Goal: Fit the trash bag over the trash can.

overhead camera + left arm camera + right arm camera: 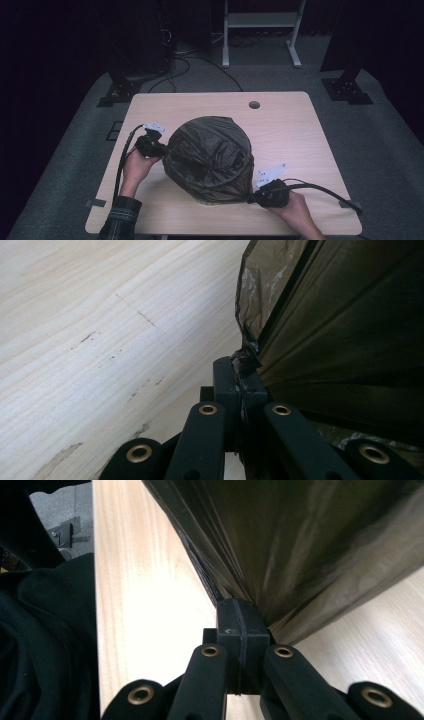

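A dark, see-through plastic bag (210, 157) billows up in a dome over the middle of the table. My left gripper (159, 148) is at the bag's left edge, shut on a pinch of the film (247, 352). At the bag's near right corner, my right gripper (252, 197) is shut on gathered film (235, 597), which fans out taut from its jaws. Both hands hold the bag stretched between them. What lies under or inside the bag is hidden.
The light wood table (290, 130) has a round cable hole (254, 105) near its far edge. Cables trail from both grippers across the table. Beyond the table stand a white frame (260, 30) and dark stand feet on grey carpet.
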`<state>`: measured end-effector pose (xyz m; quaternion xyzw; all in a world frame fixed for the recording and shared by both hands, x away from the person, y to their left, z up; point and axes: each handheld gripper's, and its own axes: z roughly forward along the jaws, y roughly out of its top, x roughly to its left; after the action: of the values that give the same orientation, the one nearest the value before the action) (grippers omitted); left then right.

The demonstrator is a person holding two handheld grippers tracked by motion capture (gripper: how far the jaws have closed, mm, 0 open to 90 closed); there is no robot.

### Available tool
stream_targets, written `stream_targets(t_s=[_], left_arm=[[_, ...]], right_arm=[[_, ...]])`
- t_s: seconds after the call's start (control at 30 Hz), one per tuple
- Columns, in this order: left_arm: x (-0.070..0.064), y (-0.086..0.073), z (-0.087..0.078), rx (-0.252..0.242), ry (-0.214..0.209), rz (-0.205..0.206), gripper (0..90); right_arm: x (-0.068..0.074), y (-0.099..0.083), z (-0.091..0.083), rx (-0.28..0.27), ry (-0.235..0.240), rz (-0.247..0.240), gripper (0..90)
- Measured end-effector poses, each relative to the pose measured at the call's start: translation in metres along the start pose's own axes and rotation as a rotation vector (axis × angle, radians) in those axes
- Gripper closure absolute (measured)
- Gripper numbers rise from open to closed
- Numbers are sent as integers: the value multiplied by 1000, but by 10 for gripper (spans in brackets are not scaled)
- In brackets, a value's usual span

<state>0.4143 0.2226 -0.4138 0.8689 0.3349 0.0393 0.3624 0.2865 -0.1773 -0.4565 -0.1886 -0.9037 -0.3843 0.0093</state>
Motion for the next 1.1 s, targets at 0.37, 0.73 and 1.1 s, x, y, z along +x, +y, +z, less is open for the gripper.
stream_targets(t_s=[0.37,0.73,1.1], left_arm=[[9,-9,26,21,-16,-47,900],[12,-17,29,28,-25,-71,900],[19,-31,29,92,13,-118,900]], right_arm=[[-19,2,2,-8,-45,42,900],[-34,1,7,39,-102,93,900],[-32,-2,11,42,-87,89,900]])
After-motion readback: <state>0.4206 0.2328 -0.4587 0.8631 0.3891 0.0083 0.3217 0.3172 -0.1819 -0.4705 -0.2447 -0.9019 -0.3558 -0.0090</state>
